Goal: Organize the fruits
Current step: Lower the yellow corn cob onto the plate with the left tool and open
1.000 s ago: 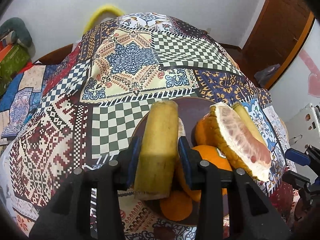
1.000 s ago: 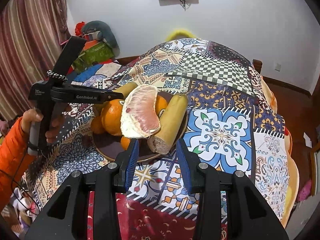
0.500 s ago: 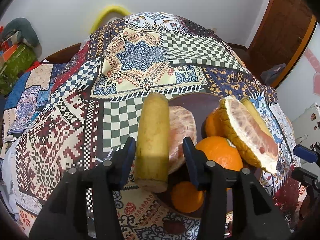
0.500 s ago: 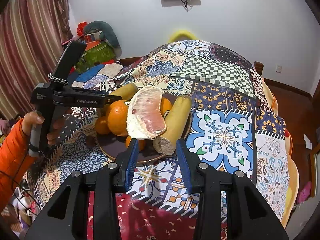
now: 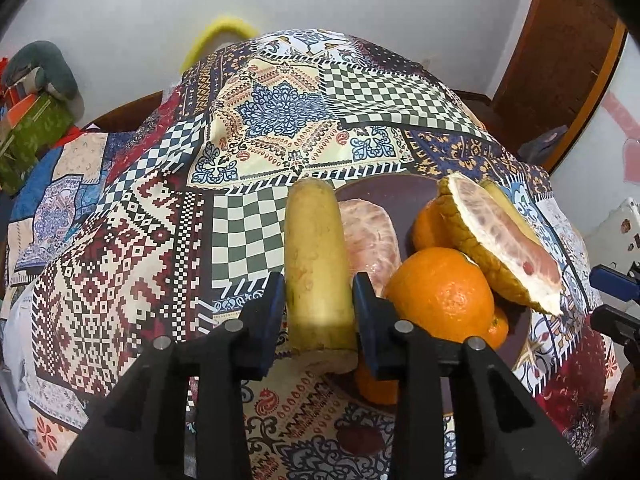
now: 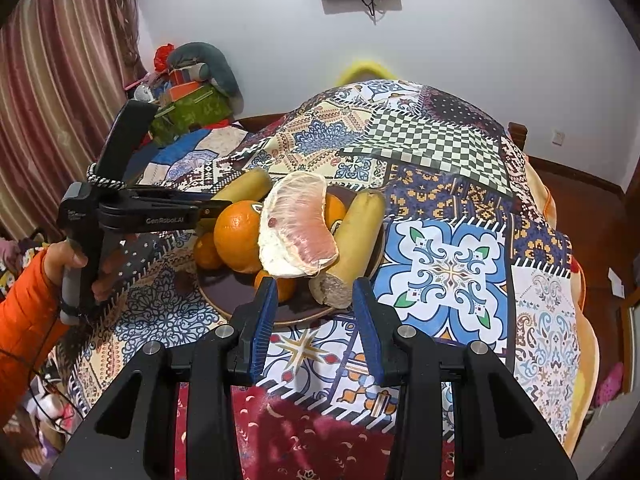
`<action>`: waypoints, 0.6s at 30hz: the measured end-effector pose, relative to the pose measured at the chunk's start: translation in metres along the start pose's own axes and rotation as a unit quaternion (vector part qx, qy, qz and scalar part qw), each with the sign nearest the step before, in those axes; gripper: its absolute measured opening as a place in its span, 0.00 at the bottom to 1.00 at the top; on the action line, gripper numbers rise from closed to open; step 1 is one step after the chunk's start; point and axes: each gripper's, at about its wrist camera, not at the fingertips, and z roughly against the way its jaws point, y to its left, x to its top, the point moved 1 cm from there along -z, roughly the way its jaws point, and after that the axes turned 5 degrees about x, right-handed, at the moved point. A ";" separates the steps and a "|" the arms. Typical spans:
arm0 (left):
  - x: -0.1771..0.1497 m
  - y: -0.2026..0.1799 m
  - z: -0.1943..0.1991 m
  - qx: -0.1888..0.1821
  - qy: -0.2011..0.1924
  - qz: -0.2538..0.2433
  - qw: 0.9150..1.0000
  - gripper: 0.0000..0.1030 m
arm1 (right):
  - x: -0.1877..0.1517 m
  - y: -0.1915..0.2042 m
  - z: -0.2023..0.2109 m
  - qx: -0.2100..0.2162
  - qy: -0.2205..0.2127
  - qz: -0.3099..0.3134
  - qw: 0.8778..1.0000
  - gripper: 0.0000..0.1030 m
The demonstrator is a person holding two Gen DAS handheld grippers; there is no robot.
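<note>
A dark round plate (image 5: 396, 192) (image 6: 232, 292) on the patterned cloth holds oranges (image 5: 440, 294) (image 6: 236, 236), a pomelo wedge with rind (image 5: 504, 240) (image 6: 300, 228), a peeled pomelo piece (image 5: 370, 240) and a banana piece (image 6: 354, 236). My left gripper (image 5: 318, 300) is shut on another banana piece (image 5: 314, 260), at the plate's left edge; it also shows in the right wrist view (image 6: 222, 204). My right gripper (image 6: 314, 308) is open and empty, just in front of the plate.
The patterned cloth (image 5: 280, 120) covers a table. A wooden door (image 5: 560, 40) stands at the right, a pile of bags and cushions (image 6: 192, 92) at the far left, a curtain (image 6: 60, 80) beside it.
My left gripper has drawn back and leftward with the banana piece, uncovering the peeled pomelo piece. My right gripper has moved slightly closer to the plate.
</note>
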 end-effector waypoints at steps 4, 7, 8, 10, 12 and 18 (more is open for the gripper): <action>-0.004 -0.008 0.001 0.010 -0.005 -0.031 0.999 0.34 | 0.000 0.000 -0.002 0.001 0.002 0.001 1.000 0.35; -0.005 -0.010 -0.005 0.022 0.011 -0.031 0.999 0.35 | 0.000 0.000 -0.004 0.003 0.003 0.000 1.000 0.35; -0.006 -0.011 -0.008 0.023 0.017 -0.031 0.999 0.38 | -0.001 0.000 -0.004 0.002 0.004 0.001 1.000 0.35; -0.008 -0.010 -0.010 0.024 0.020 -0.026 0.999 0.39 | -0.001 0.001 -0.004 0.002 0.004 0.002 1.000 0.35; -0.009 -0.008 -0.009 0.023 0.020 -0.019 0.999 0.40 | -0.001 0.002 -0.003 0.001 0.003 0.003 1.000 0.35; -0.015 -0.004 0.011 0.032 0.008 -0.007 0.999 0.42 | 0.000 0.006 0.003 -0.001 -0.001 0.004 1.000 0.35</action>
